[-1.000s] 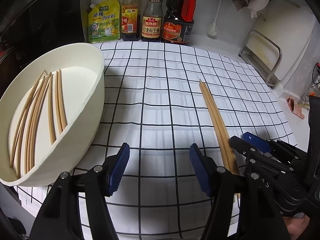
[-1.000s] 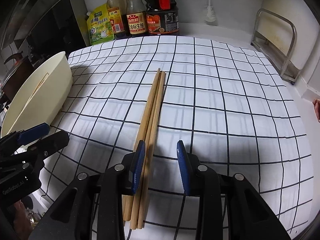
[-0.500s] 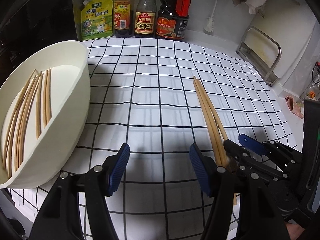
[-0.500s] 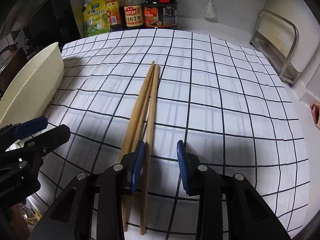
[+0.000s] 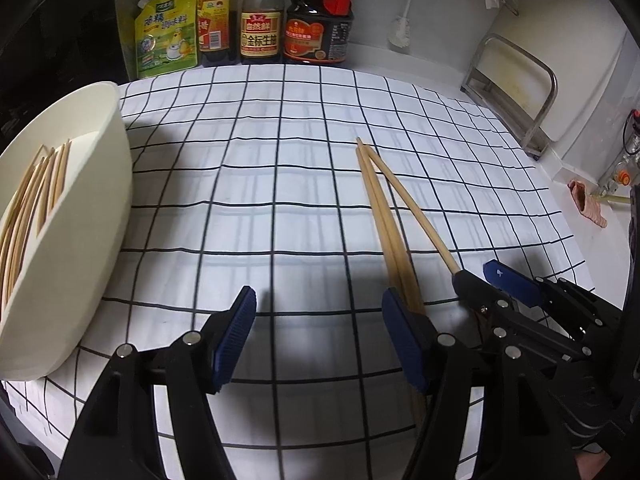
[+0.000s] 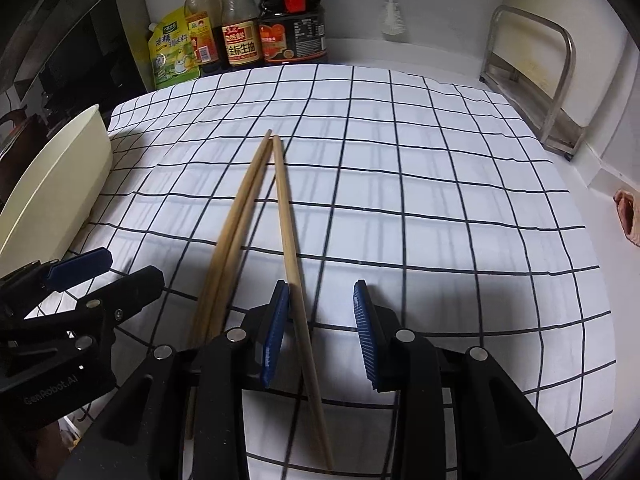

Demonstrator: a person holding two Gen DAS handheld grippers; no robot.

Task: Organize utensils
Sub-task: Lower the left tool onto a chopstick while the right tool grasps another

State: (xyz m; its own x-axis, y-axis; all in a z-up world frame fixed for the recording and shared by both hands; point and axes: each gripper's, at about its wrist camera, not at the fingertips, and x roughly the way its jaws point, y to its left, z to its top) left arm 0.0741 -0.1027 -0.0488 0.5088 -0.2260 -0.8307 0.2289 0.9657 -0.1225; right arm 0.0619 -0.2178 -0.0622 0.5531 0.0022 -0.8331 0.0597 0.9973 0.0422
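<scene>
Near the counter's front edge, the right hand-held gripper hovers low, half open around one loose wooden chopstick, while the left hand-held gripper waits wide beside it.

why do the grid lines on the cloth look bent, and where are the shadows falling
Left wrist view: fisheye distortion bows the checked cloth lines; a dark shadow lies ahead of the left hand-held gripper, and the bowl shades the cloth beside it. Right wrist view: same bowing, strongest at the edges; shadow pools around the right hand-held gripper and under the chopsticks.
</scene>
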